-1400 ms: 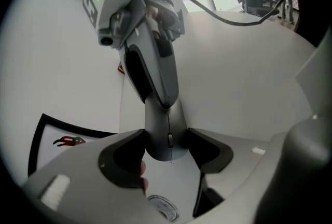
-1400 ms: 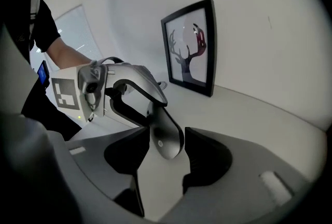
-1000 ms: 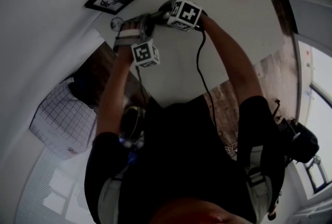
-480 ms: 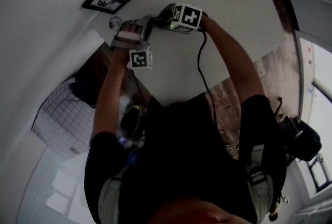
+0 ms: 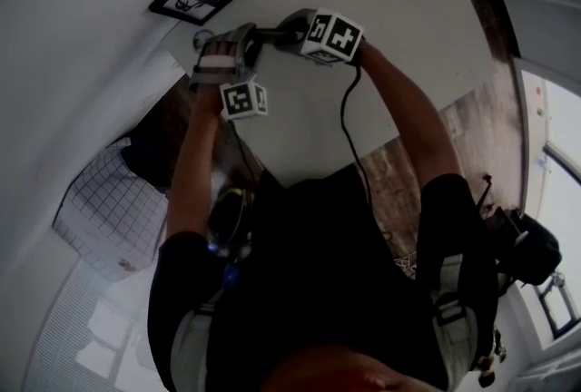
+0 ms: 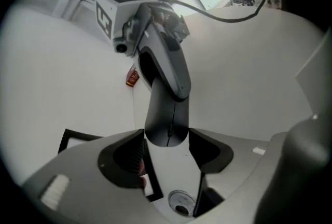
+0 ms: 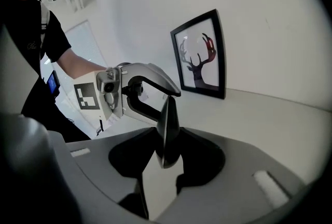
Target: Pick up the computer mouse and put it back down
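Currently left gripper (image 6: 166, 135) clamps one end of the computer mouse (image 6: 166, 116) across its width. Mouse is slim and dark grey with a centre seam, over the white table (image 6: 249, 72). Right gripper (image 7: 166, 150) jaws, just closing, pinch its other end edge-on.

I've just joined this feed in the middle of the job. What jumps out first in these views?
The gray mouse stands out, held above the white table between both grippers. The left gripper clamps across its width, and the right gripper, whose jaws have just been closing, pinches its thin edge. Behind them, a framed deer picture stands against the wall at the table's back edge.
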`<control>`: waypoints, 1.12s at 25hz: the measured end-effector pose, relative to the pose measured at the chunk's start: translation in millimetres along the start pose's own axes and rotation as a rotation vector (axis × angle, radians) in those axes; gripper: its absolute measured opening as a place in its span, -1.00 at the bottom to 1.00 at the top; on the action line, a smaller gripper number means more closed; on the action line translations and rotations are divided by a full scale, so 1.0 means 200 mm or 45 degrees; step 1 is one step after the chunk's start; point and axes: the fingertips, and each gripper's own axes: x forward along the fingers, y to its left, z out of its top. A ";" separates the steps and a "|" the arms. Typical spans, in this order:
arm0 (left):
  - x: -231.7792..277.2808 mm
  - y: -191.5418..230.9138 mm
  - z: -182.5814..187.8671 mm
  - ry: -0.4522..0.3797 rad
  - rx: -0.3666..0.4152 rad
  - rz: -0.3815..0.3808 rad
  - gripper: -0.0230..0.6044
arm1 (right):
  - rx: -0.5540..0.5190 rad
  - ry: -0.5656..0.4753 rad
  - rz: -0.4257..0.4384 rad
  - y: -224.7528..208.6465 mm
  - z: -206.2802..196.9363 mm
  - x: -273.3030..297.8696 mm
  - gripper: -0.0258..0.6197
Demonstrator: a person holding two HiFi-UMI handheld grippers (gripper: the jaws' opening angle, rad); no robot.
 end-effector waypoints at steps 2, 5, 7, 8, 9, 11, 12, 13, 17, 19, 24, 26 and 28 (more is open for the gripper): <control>-0.02 0.03 -0.02 0.004 -0.074 0.013 -0.08 | 0.017 -0.035 -0.026 0.01 0.01 -0.04 -0.44; -0.05 0.07 -0.06 0.007 -0.218 0.058 -0.09 | 0.039 -0.112 -0.101 0.01 0.03 -0.12 -0.44; -0.08 0.11 -0.08 0.004 -0.342 0.087 -0.14 | 0.073 -0.176 -0.177 0.00 0.05 -0.18 -0.44; -0.10 0.14 -0.08 0.000 -0.406 0.104 -0.17 | 0.098 -0.217 -0.214 0.00 0.06 -0.22 -0.44; -0.13 0.16 -0.08 -0.009 -0.468 0.126 -0.23 | 0.123 -0.259 -0.250 0.01 0.08 -0.26 -0.44; -0.17 0.22 -0.07 -0.038 -0.579 0.173 -0.40 | 0.156 -0.336 -0.323 0.03 0.12 -0.33 -0.44; -0.19 0.24 -0.05 -0.053 -0.625 0.194 -0.45 | 0.163 -0.371 -0.360 0.05 0.15 -0.37 -0.44; -0.21 0.27 -0.04 -0.069 -0.665 0.213 -0.53 | 0.166 -0.399 -0.399 0.07 0.16 -0.40 -0.44; -0.31 0.34 0.04 -0.128 -0.794 0.281 -0.81 | 0.175 -0.485 -0.541 0.15 0.22 -0.53 -0.44; -0.36 0.37 0.07 -0.157 -0.869 0.305 -0.89 | 0.174 -0.532 -0.594 0.20 0.26 -0.59 -0.44; -0.50 0.42 0.13 -0.249 -1.110 0.339 -0.92 | 0.172 -0.624 -0.718 0.33 0.31 -0.70 -0.44; -0.58 0.44 0.15 -0.296 -1.205 0.352 -0.92 | 0.168 -0.675 -0.781 0.40 0.33 -0.75 -0.44; -0.67 0.47 0.18 -0.346 -1.290 0.374 -0.92 | 0.163 -0.717 -0.846 0.48 0.36 -0.81 -0.44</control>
